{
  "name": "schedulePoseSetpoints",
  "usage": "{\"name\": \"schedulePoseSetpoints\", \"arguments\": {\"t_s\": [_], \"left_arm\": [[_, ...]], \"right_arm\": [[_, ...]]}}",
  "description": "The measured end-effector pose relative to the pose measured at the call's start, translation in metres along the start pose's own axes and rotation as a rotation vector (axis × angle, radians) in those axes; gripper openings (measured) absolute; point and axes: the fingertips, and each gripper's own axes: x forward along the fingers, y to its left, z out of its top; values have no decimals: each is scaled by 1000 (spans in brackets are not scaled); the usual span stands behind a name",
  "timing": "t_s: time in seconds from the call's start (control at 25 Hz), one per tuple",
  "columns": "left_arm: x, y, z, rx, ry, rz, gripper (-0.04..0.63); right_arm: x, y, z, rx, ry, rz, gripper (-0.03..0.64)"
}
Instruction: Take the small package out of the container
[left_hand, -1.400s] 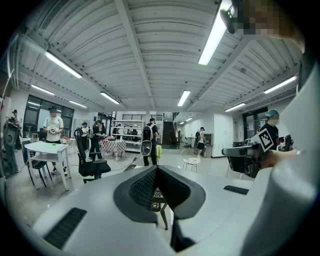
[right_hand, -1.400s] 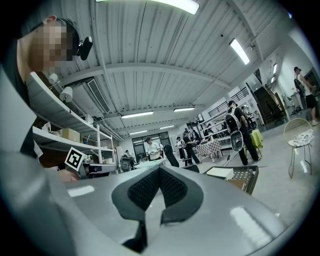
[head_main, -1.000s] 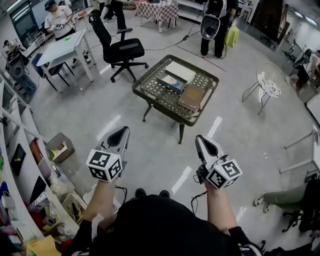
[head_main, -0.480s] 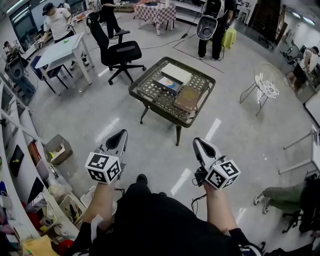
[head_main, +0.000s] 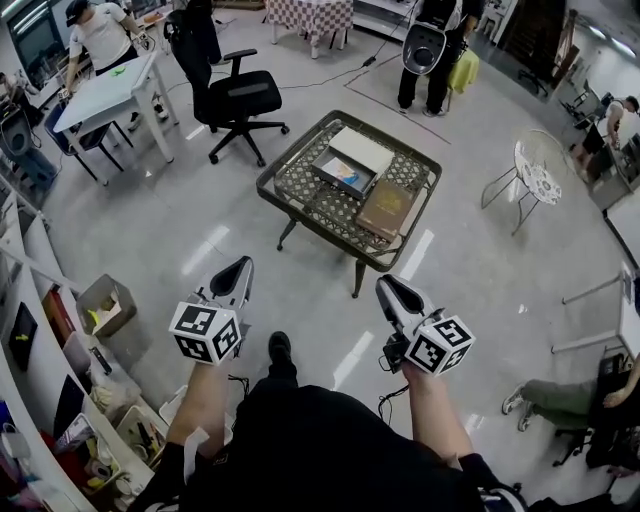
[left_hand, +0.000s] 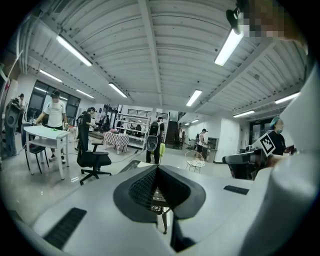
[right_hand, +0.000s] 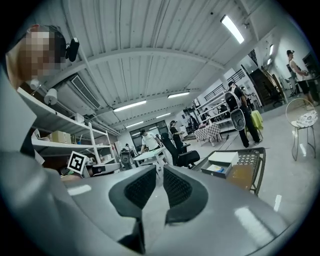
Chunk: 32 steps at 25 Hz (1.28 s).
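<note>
Both tools were well short of the desk (head_main: 303, 186), held over bare floor. The left hand-held gripper (head_main: 241, 264) was clenched on nothing, its pads meeting in its own view. The right hand-held gripper (head_main: 386, 286) was opening, a narrow gap between the pads and nothing in it.

The package (head_main: 346, 171) lay flat inside the container (head_main: 326, 166), a shallow open box on the desk's mesh top, with a white lid (head_main: 363, 148) just beside it and a brown box (head_main: 386, 207) nearer the person. The right gripper view also showed the package (right_hand: 220, 169) as a pale, printed patch low in the tray.

At this range the package's material could not be made out. It looked thin and flat, so probably light, and more likely card or wrapper than anything rigid; a printed face may be slick. Lying low between the walls, it offered little for jaws coming from above. The better hold was probably on one free edge, lifted just enough for a pad to slip under, then pinched across the thickness with modest force so it neither creased nor slid out
</note>
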Motion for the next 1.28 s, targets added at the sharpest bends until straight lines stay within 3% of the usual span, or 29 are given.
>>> {"name": "schedulePoseSetpoints", "arguments": {"t_s": [0.48, 0.68, 1.0, 1.28], "left_arm": [[97, 125, 28, -11, 65, -81, 6], [118, 150, 40, -6, 64, -101, 6], [164, 145, 52, 22, 81, -166, 6], [222, 156, 48, 23, 130, -159, 6]], "right_arm": [[191, 4, 29, -11, 63, 39, 57], [212, -10, 30, 4, 60, -6, 58], [218, -58, 33, 68, 23, -85, 58], [253, -119, 37, 109, 25, -101, 92]]}}
